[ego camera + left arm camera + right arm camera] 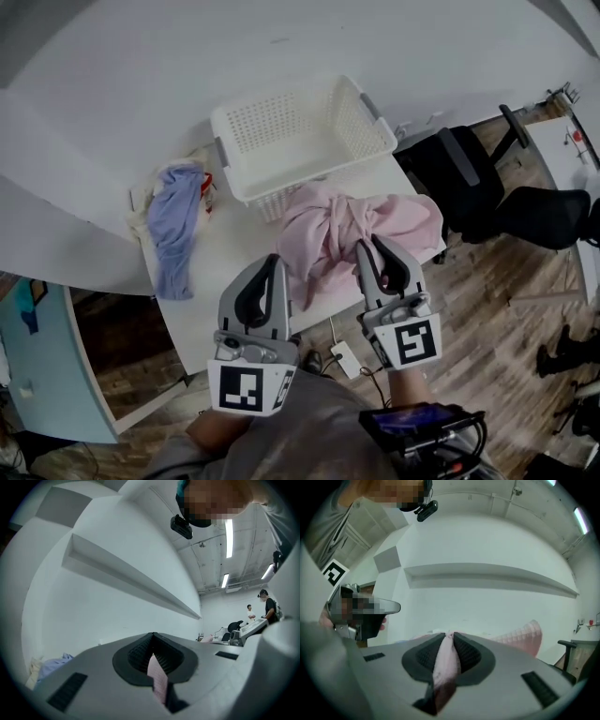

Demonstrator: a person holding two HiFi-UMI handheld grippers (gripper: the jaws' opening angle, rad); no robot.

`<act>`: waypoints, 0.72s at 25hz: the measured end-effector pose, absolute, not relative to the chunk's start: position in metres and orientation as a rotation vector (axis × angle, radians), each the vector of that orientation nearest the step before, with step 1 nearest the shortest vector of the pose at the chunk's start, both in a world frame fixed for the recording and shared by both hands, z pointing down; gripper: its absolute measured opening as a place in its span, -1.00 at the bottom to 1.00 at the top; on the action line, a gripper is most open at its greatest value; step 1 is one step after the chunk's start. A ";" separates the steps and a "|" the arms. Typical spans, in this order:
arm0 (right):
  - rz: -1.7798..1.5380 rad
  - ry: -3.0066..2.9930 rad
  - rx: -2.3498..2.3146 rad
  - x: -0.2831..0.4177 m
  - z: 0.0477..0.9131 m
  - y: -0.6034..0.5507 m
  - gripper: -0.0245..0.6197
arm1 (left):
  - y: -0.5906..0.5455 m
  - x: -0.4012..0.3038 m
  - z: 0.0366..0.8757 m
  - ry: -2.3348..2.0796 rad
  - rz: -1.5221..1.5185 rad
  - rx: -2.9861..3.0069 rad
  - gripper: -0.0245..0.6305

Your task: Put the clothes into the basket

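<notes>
A pink garment (330,227) hangs bunched between both grippers, lifted above the white table (211,272) just in front of the white laundry basket (300,141). My left gripper (273,260) is shut on its left part, and pink cloth (157,677) shows pinched between the dark pads. My right gripper (367,244) is shut on its right part, with a pink fold (444,663) squeezed between its pads. Both grippers point level toward the wall. A light blue garment (174,225) lies on the table to the left, over a cream cloth (141,208).
The basket stands at the table's far edge against a white wall (169,66). Black office chairs (497,192) stand to the right on the wooden floor. A white power adapter (343,358) lies below the table's near edge. People stand far off in the left gripper view.
</notes>
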State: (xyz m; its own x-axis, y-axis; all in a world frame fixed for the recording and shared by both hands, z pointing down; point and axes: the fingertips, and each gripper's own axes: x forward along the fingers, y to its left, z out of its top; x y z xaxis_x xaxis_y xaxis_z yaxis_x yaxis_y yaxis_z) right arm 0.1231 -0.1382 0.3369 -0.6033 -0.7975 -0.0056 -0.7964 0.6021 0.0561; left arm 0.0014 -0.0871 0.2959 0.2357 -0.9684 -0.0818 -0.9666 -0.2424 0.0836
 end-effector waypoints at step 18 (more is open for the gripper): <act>-0.299 -2.970 1.399 0.084 0.206 -0.206 -0.74 | -0.120 -0.047 0.213 -2.096 -0.287 2.490 -0.90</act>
